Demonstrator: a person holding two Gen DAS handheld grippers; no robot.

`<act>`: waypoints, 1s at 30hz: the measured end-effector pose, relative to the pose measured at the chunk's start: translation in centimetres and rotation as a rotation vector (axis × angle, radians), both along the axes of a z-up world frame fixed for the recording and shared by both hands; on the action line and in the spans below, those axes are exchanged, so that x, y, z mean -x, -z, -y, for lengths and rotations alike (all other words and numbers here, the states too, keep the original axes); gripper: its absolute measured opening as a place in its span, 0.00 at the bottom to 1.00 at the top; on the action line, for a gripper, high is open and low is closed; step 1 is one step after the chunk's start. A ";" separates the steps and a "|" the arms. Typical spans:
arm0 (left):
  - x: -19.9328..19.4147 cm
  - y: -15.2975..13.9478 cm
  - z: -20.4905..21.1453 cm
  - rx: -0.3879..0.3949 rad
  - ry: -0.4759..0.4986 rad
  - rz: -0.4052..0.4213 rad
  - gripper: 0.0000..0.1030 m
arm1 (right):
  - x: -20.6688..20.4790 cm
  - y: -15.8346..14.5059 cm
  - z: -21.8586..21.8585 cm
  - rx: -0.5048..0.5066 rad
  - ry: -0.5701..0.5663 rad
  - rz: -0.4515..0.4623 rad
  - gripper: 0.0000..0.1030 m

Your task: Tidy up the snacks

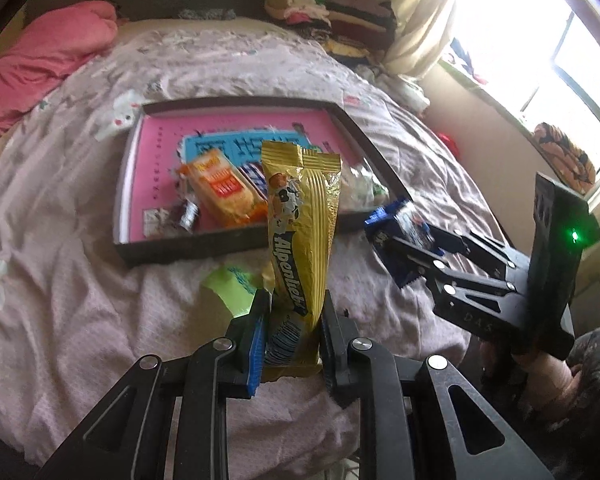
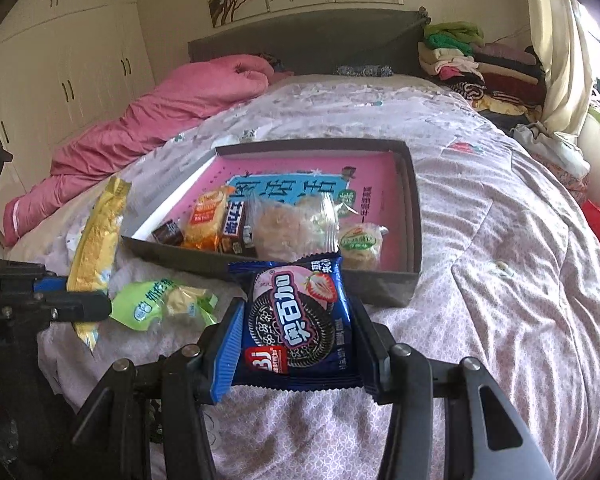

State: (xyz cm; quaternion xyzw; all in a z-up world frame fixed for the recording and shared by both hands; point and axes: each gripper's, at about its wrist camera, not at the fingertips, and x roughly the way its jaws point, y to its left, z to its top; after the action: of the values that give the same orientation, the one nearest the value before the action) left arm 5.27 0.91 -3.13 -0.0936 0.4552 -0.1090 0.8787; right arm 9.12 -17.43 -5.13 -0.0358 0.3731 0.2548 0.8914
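Five snacks already lie in the box (image 2: pixel 414 216) — a small dark chocolate (image 2: pixel 167 233), an orange cracker pack (image 2: pixel 206 216), a dark bar with white lettering (image 2: pixel 234 224), a clear bag of pale biscuits (image 2: pixel 294 226) and a small round cake in a clear wrapper (image 2: pixel 360 245), all crowded against the near wall, with the pink far half of the box bare.

Two more are in the air. The left gripper (image 1: pixel 294 320) is clamped on the lower end of a long yellow Alpenliebe packet (image 1: pixel 302 232), which stands upright in front of the box's near wall. The right gripper (image 2: pixel 296 344) is closed on a blue strawberry sandwich-cookie packet (image 2: pixel 298 320), gripping it by its side edges just short of the same wall.

One item seems left on the quilt (image 2: pixel 500 320): a green packet (image 2: pixel 160 308), lying between the two grippers, near the box but outside it.

So the job looks well past halfway. What remains, by my reckoning, is to carry both held packets over the wall, release them in the free space, then fetch the green one.
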 end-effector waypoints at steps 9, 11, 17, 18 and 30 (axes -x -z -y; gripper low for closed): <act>-0.2 -1.2 -2.5 -0.006 -0.090 0.046 0.23 | 0.5 -1.3 -0.1 -0.021 0.000 0.037 0.49; -0.3 -1.3 -3.1 -0.007 -0.111 0.051 0.23 | 0.5 -1.5 -0.1 -0.022 0.002 0.045 0.49; -0.9 -1.5 -5.0 -0.010 -0.178 0.068 0.23 | 0.2 -2.1 0.1 -0.030 0.020 0.056 0.49; -1.0 -1.6 -5.3 -0.009 -0.189 0.070 0.23 | 0.1 -2.1 0.1 -0.030 0.024 0.059 0.49; -3.2 -1.5 -6.7 -0.010 -0.238 0.089 0.23 | -2.0 -4.1 1.5 -0.063 0.113 0.117 0.49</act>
State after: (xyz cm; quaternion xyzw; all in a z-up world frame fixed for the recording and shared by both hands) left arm 8.44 7.59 -1.63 -0.1379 0.4021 -0.0056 0.9051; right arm 11.13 -18.88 -0.99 -0.0016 0.3136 0.2133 0.9253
